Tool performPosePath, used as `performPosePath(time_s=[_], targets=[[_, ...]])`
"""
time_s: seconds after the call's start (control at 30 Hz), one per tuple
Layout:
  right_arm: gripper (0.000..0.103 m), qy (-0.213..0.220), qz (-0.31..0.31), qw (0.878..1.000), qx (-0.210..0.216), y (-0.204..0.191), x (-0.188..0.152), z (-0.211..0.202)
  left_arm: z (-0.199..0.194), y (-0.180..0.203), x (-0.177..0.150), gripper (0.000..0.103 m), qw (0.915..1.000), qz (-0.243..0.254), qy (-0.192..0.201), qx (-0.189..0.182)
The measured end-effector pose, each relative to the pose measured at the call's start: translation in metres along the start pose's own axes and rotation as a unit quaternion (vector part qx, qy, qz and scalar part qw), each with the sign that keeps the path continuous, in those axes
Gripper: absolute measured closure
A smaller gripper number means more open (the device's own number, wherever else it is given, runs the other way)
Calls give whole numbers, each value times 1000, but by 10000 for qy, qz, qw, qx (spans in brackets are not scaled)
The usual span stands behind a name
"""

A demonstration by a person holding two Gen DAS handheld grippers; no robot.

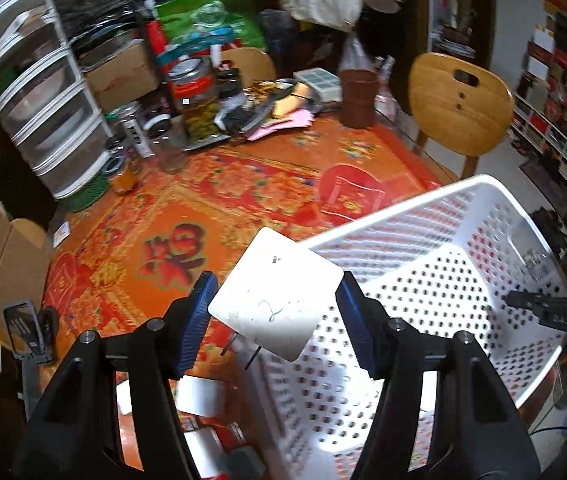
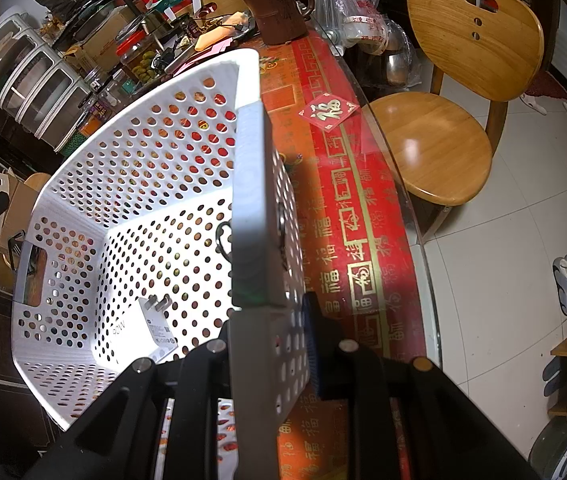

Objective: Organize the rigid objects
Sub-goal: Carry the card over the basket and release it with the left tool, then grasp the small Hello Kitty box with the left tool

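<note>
My left gripper (image 1: pixel 275 300) is shut on a white square plug adapter (image 1: pixel 279 292), its blue pads pressing on two opposite sides. Two metal prongs stick out below the adapter. It hangs above the table, beside the near left corner of a white perforated basket (image 1: pixel 443 280). My right gripper (image 2: pixel 271 336) is shut on the basket's right wall (image 2: pixel 251 184), and the basket (image 2: pixel 143 160) looks tilted. Another white charger (image 2: pixel 151 332) with prongs lies on the basket floor. The right gripper's inner finger is hidden behind the wall.
A red and orange patterned cloth (image 1: pixel 203 208) covers the glass-topped table. Jars (image 1: pixel 197 92), plastic drawers (image 1: pixel 43 100), a brown mug (image 2: pixel 279 12) and papers crowd the far side. Wooden chairs (image 2: pixel 443 136) stand to the right. Small white boxes (image 1: pixel 199 396) lie under my left gripper.
</note>
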State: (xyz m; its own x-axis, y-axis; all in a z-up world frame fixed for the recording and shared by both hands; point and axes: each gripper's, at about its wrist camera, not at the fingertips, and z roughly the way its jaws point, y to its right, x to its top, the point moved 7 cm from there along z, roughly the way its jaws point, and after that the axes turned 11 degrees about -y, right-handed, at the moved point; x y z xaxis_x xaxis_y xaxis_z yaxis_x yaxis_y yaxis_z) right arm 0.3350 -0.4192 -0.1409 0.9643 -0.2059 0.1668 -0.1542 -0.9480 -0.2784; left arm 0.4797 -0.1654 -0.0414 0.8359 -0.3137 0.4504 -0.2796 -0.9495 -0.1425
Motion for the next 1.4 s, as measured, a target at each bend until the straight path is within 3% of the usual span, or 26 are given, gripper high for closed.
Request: performPosePath(time_s=[0.17, 0.47, 0.83, 0.97, 1.1, 1.27, 1.4], targets=[[84, 1, -1, 10000, 0, 0, 0, 0, 10, 44, -4, 44, 9992, 342, -147, -135], [83, 8, -2, 10000, 11, -1, 0, 0, 43, 87, -14, 44, 9958, 720, -519, -223], [82, 5, -10, 10000, 9, -1, 0, 0, 67, 94, -21, 44, 9933, 846, -752, -227], [82, 5, -9, 10000, 10, -2, 0, 0, 68, 98, -24, 44, 9922, 859, -796, -422], [82, 3, -13, 10000, 10, -2, 0, 0, 60, 94, -23, 18, 9933, 930, -579, -366], [82, 0, -9, 10000, 19, -4, 0, 1, 35, 63, -18, 17, 9959, 675, -305, -512], [82, 0, -9, 10000, 33, -3, -1, 2, 8, 10, -17, 11, 9981, 247, -40, -564]])
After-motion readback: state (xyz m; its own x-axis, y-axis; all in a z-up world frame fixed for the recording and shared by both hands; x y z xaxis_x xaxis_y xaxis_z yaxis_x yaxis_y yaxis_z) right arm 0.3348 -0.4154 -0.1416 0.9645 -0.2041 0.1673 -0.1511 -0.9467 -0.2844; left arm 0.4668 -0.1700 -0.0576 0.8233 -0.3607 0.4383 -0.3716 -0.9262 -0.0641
